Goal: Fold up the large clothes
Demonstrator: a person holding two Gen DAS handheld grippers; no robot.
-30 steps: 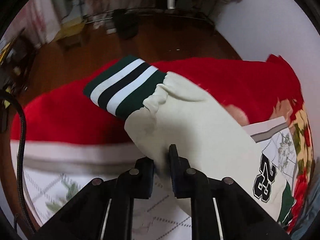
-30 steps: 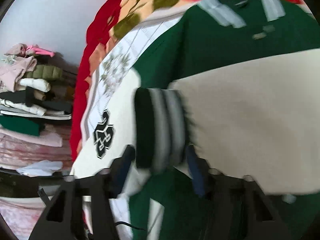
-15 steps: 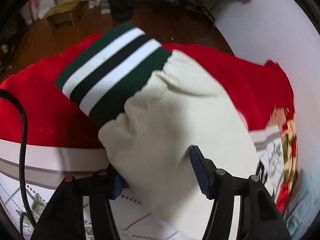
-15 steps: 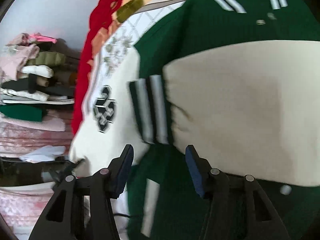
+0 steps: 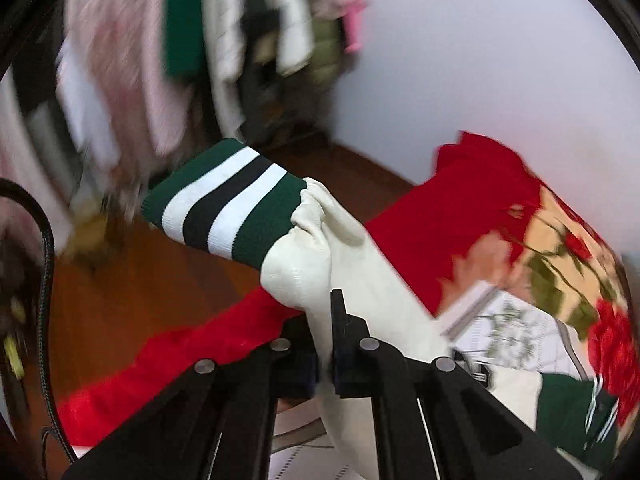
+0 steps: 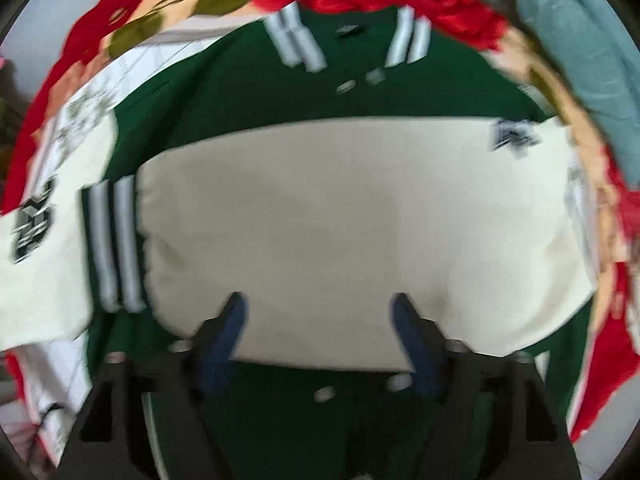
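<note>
A: Where's the varsity jacket (image 6: 248, 92) laid out?

B: Flat on the floral bedspread (image 6: 180, 4), green body up, one cream sleeve (image 6: 352, 232) folded across it.

A: And the other sleeve (image 5: 360, 280)?

B: Lifted off the bed, pinched tight near its striped cuff (image 5: 224, 208) by the left gripper (image 5: 324, 344).

A: Right gripper (image 6: 318, 320)?

B: Jaws being spread wide above the folded sleeve, nothing gripped.

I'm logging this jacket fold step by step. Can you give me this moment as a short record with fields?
garment: green varsity jacket with cream sleeves
surface: red floral blanket
left gripper: shut on the left-hand cream sleeve, striped cuff raised off the blanket
right gripper: jaws opening, nothing pressed between them
folded sleeve: laid across the jacket's chest
background: blurred pile of clothes
</note>
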